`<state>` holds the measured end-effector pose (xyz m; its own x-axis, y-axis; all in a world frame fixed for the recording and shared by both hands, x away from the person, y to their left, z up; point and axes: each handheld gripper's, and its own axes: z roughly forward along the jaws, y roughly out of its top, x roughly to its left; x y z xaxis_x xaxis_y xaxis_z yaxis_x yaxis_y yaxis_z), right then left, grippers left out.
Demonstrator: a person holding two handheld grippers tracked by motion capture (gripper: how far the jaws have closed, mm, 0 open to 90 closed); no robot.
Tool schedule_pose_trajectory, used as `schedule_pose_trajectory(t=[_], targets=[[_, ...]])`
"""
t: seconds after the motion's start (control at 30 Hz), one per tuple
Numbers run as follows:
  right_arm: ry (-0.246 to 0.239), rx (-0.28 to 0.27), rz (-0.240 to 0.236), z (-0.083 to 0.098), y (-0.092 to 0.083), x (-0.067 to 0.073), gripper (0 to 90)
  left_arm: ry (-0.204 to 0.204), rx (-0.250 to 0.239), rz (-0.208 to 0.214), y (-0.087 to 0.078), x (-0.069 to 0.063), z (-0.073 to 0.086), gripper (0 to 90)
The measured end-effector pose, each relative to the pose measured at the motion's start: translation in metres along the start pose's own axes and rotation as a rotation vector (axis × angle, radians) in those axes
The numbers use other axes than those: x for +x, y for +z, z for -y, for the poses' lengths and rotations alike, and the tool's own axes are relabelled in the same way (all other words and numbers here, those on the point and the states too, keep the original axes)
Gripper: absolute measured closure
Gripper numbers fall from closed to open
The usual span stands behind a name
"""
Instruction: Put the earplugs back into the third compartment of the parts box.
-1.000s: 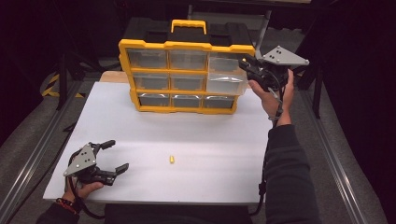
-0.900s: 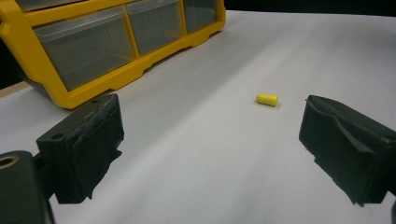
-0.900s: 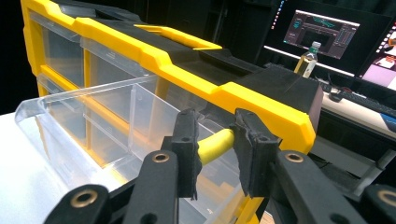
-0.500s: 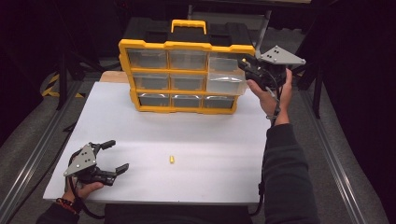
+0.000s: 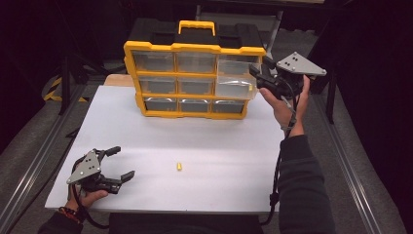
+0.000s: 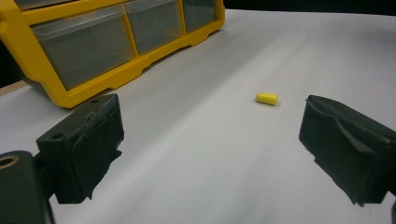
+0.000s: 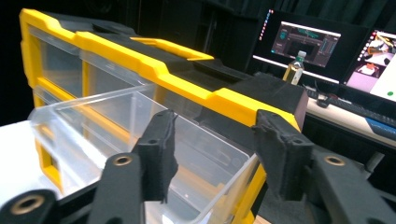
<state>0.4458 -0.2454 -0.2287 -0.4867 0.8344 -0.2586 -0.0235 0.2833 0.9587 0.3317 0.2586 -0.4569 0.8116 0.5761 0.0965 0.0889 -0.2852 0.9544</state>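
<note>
A yellow organizer with clear drawers stands at the back of the white tabletop. Its middle-right drawer is pulled out. My right gripper is at that drawer's right front corner. In the right gripper view the drawer's clear corner lies between the jaws of the right gripper. They have just been opening and stand apart, not pressing on it. A small yellow piece lies loose on the table. My left gripper rests open at the near left, facing the piece.
The organizer has a yellow carry handle on top. Behind it, in the right gripper view, a desk carries lit monitors and a bottle. Metal rails run along both sides of the table.
The right gripper's jaws have spread apart at the pulled-out drawer, while the hand has hardly moved. The left gripper and the yellow piece lie as before.
</note>
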Motion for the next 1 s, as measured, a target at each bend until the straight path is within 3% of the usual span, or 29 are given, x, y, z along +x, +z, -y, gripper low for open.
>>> schedule_pose_trajectory(t=[0.3,0.57,0.9,0.93,1.0], targets=[[-0.046,-0.056,-0.049,0.002,-0.019,0.018,39.4,0.0,0.002,0.0,0.0,0.0,0.0,7.6],[-0.106,-0.095,-0.085,0.012,-0.035,0.042,30.4,-0.001,0.0,-0.002,0.0,0.0,0.0,7.6],[-0.114,-0.116,-0.12,0.028,-0.045,0.063,23.7,0.0,-0.001,-0.003,0.0,0.0,0.0,7.6],[-0.117,-0.111,-0.148,0.034,-0.045,0.068,22.2,0.001,-0.002,-0.002,0.0,0.0,0.0,7.5],[-0.122,-0.107,-0.157,0.036,-0.044,0.071,22.0,0.0,-0.001,-0.003,0.0,0.0,0.0,7.6]])
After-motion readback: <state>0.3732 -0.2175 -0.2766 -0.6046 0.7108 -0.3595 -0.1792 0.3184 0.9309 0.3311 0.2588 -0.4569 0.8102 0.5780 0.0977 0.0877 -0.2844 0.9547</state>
